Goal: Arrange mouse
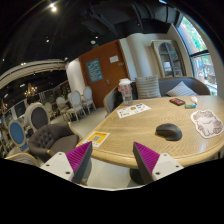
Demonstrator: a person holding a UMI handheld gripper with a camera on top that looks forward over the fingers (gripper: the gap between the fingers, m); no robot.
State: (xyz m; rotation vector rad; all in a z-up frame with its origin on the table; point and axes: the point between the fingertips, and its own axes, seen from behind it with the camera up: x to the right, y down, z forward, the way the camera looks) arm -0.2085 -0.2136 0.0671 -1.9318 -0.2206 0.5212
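Note:
A dark computer mouse [169,131] lies on the round wooden table [130,135], beyond my right finger and a little to its right. My gripper [113,158] is open and empty, held over the table's near edge; its two fingers [79,157] with magenta pads stand wide apart with only tabletop and floor between them. The mouse is apart from both fingers.
On the table lie a yellow card [97,138], a printed sheet [132,110], a white patterned mat [207,123], a small brown box [177,101] and a green item [190,104]. Chairs [50,140] stand to the left. A person [124,92] sits beyond the table.

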